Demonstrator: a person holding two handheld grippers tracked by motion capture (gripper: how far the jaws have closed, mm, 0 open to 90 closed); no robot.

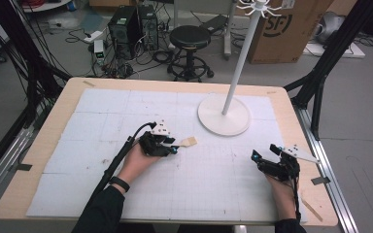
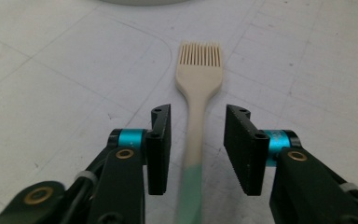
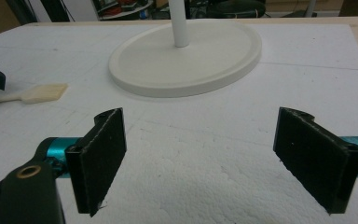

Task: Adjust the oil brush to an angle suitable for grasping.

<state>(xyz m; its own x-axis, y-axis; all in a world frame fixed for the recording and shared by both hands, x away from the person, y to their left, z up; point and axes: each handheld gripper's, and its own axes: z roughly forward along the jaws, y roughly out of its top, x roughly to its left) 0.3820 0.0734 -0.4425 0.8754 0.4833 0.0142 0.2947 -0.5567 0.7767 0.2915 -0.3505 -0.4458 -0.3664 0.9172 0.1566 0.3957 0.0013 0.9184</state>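
Note:
A cream silicone brush (image 1: 189, 141) with a pale green handle end lies flat on the white foam mat, bristles toward the stand. In the left gripper view the brush (image 2: 199, 79) runs up between the jaws of my left gripper (image 2: 197, 140), and a gap shows on each side of the handle, so the pads are not pressing it. From above, the left gripper (image 1: 174, 145) sits low over the handle. My right gripper (image 1: 265, 151) rests on the mat at the right, and its jaws (image 3: 200, 154) stand wide with nothing between them. The brush head (image 3: 42, 92) lies far to its left.
A white stand with a round base (image 1: 223, 116) and tall pole (image 1: 240, 58) rises behind the brush; its base (image 3: 186, 56) lies ahead of the right gripper. The foam mat (image 1: 126, 111) covers a wooden table. A stool, computers and a cardboard box stand beyond.

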